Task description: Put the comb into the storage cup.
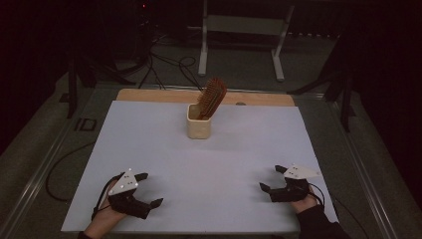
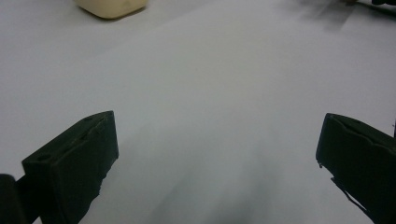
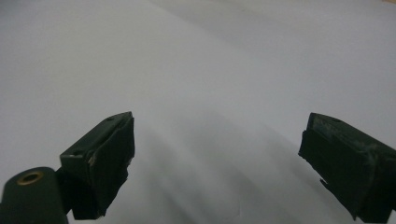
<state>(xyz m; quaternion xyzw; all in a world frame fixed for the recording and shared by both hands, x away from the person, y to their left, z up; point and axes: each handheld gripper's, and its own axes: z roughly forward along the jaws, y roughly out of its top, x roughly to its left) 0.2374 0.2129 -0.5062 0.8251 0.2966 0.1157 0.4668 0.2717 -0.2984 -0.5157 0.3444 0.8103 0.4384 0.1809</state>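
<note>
Jaws wide on both grippers; white table point(image 1: 199, 164); dark room.

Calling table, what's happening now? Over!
Left gripper open, right gripper open, both empty. Brown bristled hairbrush leaning in cream square cup. Nothing between.

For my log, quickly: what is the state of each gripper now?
Left gripper: open, holding nothing.
Right gripper: open, holding nothing.
</note>
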